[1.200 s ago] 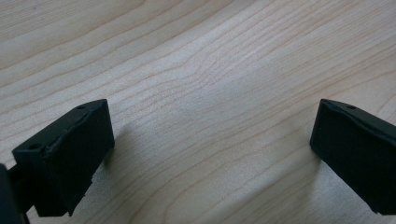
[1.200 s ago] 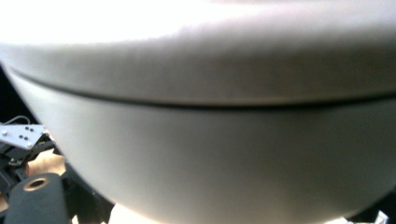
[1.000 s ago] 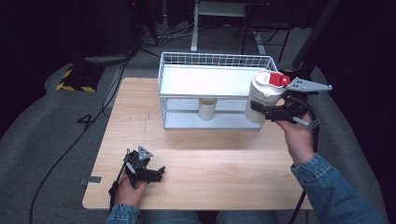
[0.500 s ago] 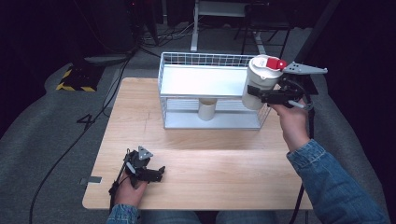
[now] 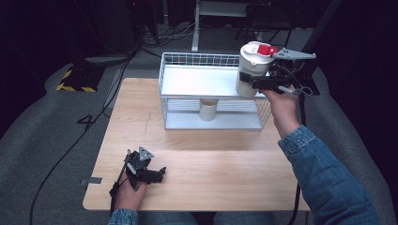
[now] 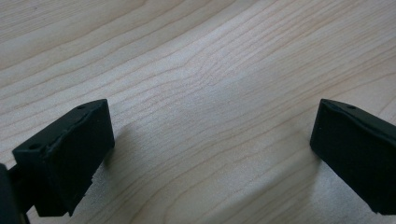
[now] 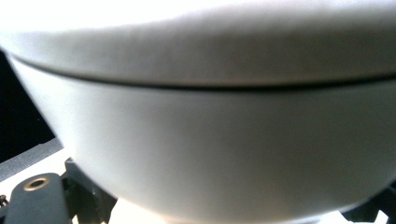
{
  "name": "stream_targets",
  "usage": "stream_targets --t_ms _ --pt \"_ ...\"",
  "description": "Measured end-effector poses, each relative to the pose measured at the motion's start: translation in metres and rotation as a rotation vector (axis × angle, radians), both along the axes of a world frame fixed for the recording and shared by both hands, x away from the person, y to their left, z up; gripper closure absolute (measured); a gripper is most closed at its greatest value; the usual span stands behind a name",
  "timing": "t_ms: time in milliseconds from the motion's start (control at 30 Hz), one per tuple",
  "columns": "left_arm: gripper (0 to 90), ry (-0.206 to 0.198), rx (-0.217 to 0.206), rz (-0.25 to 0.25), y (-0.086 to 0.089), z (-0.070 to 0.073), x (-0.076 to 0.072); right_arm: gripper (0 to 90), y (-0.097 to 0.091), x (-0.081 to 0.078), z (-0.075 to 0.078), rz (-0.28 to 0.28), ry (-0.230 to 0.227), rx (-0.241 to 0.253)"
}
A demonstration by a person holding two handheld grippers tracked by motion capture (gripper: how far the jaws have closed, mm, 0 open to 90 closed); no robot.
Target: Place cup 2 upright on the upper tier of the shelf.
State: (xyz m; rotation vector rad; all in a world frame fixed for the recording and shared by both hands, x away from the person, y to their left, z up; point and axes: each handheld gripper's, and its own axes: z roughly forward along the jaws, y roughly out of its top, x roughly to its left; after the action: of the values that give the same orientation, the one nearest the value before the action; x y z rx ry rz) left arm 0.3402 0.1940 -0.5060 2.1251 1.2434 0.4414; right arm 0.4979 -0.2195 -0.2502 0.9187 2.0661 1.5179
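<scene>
High view: right gripper (image 5: 256,83) clamped on white canister (image 5: 251,70), red-capped, held above wire rack's (image 5: 187,82) right end; left gripper (image 5: 149,174) resting on worktop (image 5: 225,159).
Left gripper view: jaws spread wide over bare wood.
Right gripper view: canister's pale wall (image 7: 210,140) up close.

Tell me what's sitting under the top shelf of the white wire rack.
Under the top shelf of the white wire rack, one pale cup stands upright on the bottom level. Its rim is covered by the shelf, and so is whatever lies inside it.
</scene>
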Motion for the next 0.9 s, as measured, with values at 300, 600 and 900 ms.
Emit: stream_targets --t_ms 300,600,900 --pt "0.3 0.001 0.0 0.0 0.0 0.0 0.0 13.3 0.017 0.019 0.006 -0.014 -0.023 0.008" --pt "0.3 0.002 -0.001 -0.001 0.0 0.0 0.0 13.3 0.032 0.034 0.006 -0.029 -0.047 0.003" --pt "0.2 0.0 0.002 0.0 0.0 0.0 0.001 13.3 0.048 0.047 -0.003 -0.029 -0.052 0.0"
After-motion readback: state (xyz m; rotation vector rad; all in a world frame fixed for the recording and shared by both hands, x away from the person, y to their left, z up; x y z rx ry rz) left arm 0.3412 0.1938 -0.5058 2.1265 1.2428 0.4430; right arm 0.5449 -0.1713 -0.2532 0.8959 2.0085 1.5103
